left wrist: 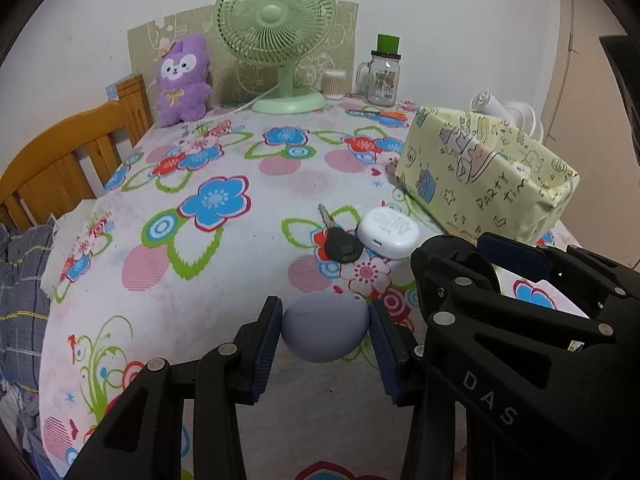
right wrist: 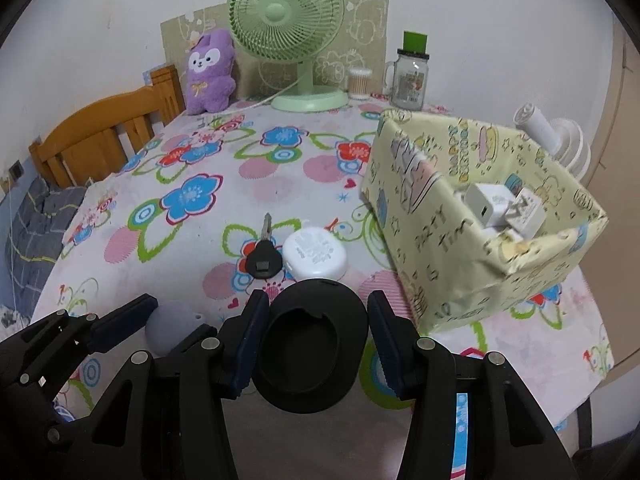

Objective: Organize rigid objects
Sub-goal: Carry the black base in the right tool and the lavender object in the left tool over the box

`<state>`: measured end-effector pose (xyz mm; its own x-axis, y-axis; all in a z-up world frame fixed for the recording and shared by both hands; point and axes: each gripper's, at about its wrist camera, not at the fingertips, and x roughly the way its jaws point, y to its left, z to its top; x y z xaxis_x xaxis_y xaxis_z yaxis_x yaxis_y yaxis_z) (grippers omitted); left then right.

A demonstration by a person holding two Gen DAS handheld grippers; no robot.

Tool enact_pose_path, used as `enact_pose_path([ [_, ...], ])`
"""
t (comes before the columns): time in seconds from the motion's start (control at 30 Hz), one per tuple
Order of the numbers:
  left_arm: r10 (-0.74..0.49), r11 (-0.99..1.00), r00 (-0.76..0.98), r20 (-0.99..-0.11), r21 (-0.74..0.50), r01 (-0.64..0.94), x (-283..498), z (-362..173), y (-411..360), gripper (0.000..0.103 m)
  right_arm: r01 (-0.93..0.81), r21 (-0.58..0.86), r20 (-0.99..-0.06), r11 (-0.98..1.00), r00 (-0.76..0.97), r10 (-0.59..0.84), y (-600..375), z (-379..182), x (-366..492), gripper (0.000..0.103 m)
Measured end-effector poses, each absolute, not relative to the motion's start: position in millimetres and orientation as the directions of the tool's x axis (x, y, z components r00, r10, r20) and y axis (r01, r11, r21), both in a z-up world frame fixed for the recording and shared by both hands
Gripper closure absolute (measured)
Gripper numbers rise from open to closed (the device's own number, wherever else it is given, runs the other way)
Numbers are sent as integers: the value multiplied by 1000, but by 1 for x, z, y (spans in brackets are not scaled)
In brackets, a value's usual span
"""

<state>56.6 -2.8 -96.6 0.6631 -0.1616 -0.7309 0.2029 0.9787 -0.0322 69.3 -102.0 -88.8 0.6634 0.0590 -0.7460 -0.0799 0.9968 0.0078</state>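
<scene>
My left gripper [left wrist: 326, 334] is shut on a grey egg-shaped case [left wrist: 324, 328], held just above the flowered tablecloth; the case also shows in the right wrist view [right wrist: 172, 330]. My right gripper [right wrist: 316, 340] is shut on a black oval case [right wrist: 314, 344]; the gripper also shows in the left wrist view [left wrist: 516, 264]. A black-headed key [left wrist: 340, 242] [right wrist: 262, 258] and a white round case [left wrist: 388, 232] [right wrist: 316, 254] lie side by side ahead of both grippers. The yellow paper-wrapped box [right wrist: 440, 240] [left wrist: 480, 176] stands at the right and holds white chargers [right wrist: 500, 208].
A green desk fan [right wrist: 286, 20], a purple plush toy [right wrist: 210, 76], a cotton-swab tub [right wrist: 359, 82] and a glass mug jar [right wrist: 408, 80] stand along the far wall. A white handheld fan [right wrist: 560, 140] lies behind the box. A wooden bed frame [right wrist: 100, 136] is at the left.
</scene>
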Motion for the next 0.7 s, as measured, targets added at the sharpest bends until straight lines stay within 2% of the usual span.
enact_pose_path([
  [0.7,-144,980,726,-672,5,199,51,-40,-14,58,-92,15,-684,996,726,77,-114,-29,64,49],
])
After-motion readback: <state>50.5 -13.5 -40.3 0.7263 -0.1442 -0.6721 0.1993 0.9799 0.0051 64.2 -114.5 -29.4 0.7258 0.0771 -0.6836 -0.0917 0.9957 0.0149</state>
